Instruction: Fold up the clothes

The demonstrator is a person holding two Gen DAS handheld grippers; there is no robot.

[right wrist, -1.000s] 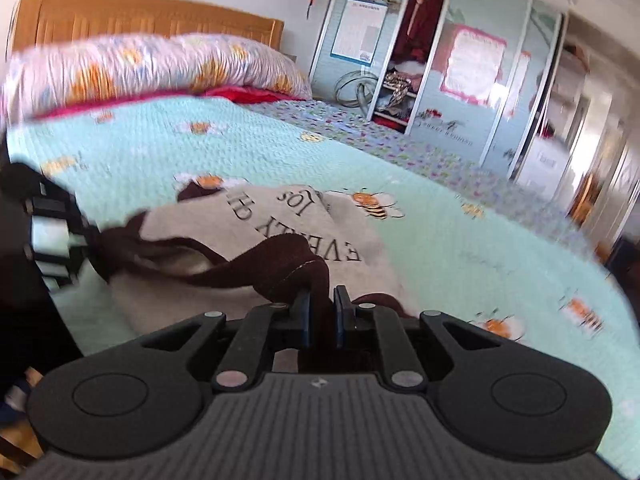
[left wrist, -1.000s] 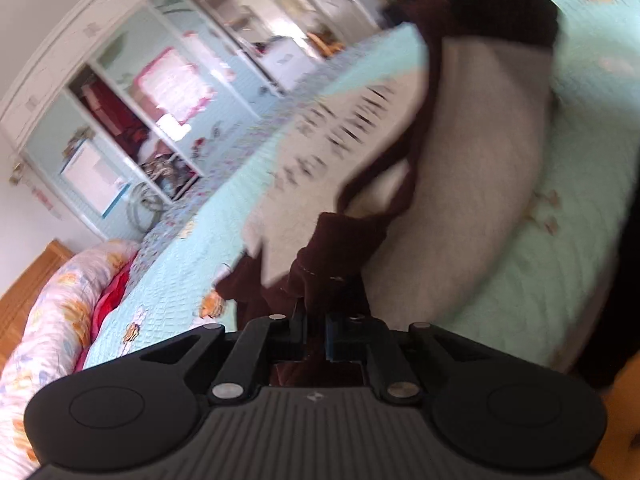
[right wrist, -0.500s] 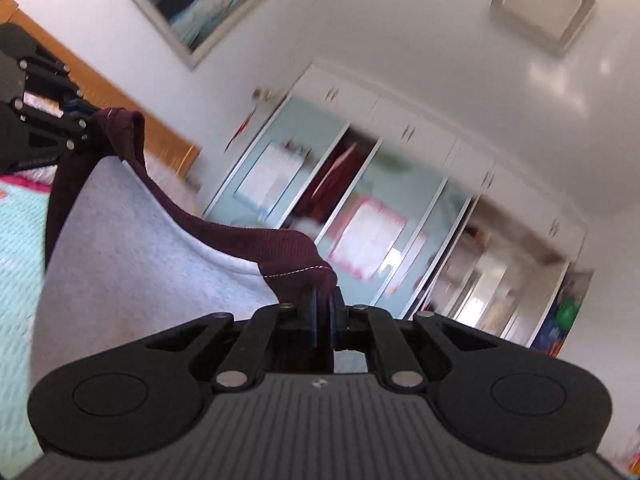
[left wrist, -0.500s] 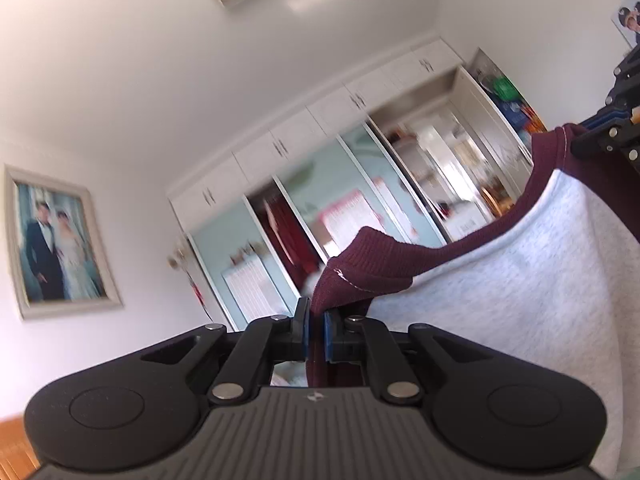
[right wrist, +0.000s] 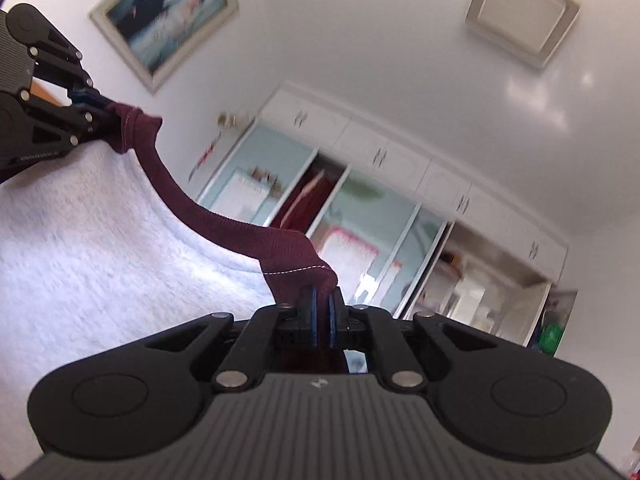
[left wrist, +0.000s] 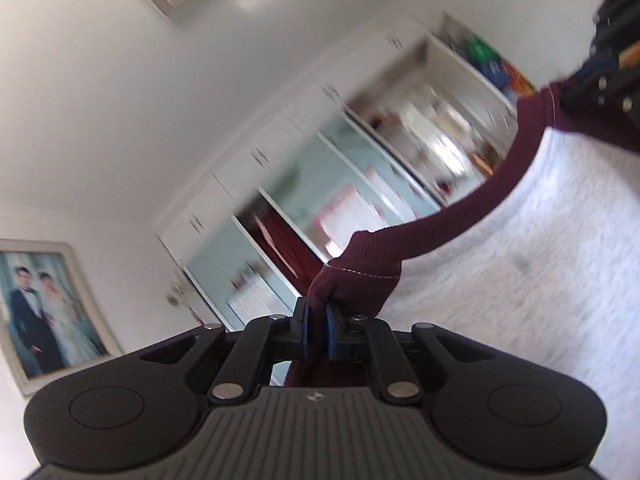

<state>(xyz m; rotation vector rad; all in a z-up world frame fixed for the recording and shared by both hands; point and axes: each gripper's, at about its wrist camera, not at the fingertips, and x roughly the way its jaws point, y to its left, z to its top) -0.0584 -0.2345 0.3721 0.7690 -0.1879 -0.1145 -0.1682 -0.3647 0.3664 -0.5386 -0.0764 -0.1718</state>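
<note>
The wardrobe wall (right wrist: 360, 216), with its pale blue sliding doors and white upper cupboards, is filling the background of both views under a white ceiling, and in the left wrist view it is sitting more steeply tilted and more smeared by motion than half a second ago. A second ago both cameras were looking down at the bed with the garment lying on it; now they are pointing upward and the grey sweatshirt (left wrist: 520, 288) is hanging in the air between the two grippers, its fleece-like grey panel spreading below a maroon ribbed band (right wrist: 224, 228) that is running from one claw to the other. The band is curving rather than lying straight, though blur is making it hard to say how taut it is. A framed portrait (left wrist: 44, 304) is hanging on the wall beside the wardrobe, and a square ceiling fixture (right wrist: 520, 12) is showing above. The left gripper (left wrist: 316, 334) is staying clamped on one stitched end of the band, blue pads pressed against the cloth, and the right gripper (right wrist: 321, 318) is likewise keeping its pads closed on the other end
</note>
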